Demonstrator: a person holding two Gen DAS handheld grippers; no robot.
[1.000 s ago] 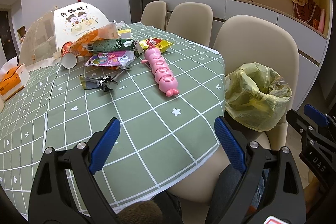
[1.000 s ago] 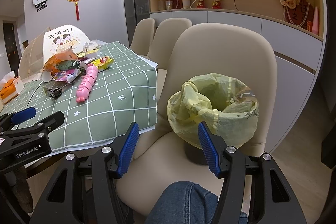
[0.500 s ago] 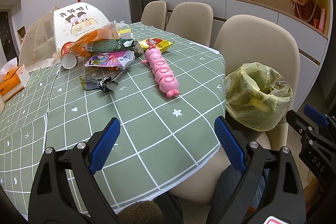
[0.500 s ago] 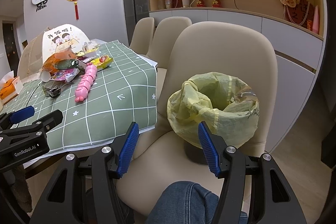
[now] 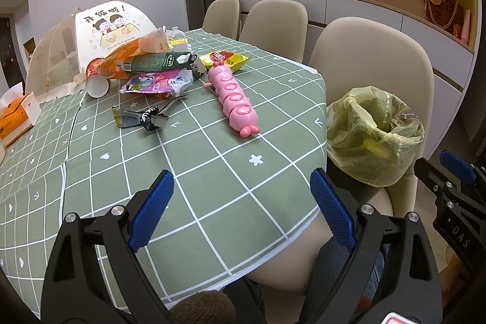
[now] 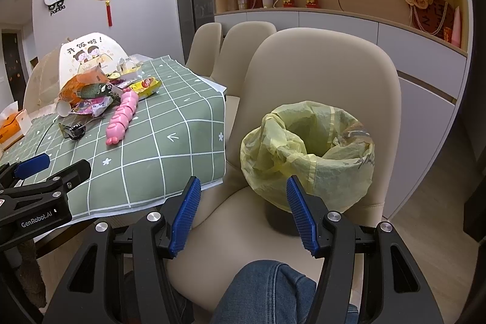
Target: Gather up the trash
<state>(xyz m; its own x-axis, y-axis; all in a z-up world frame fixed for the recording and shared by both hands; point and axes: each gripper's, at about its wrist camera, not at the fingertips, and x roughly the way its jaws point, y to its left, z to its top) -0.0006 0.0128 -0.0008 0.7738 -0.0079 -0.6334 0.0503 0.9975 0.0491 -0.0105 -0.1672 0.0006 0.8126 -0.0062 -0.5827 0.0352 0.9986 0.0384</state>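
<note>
Both views are evenly and softly lit from overhead, sharp throughout, with only faint shadows under the clutter on the table (image 5: 212, 172). Fisheye bending curves the shelves (image 6: 334, 11) and walls, and the corners fall to black.

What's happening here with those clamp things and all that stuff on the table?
A person is clearing trash. The left gripper hovers open over the green checked tablecloth, holding nothing. The right gripper is open by the yellow-bagged bin on the beige chair. The pile of crumpled wrappers lies untouched beside the pink caterpillar toy.
</note>
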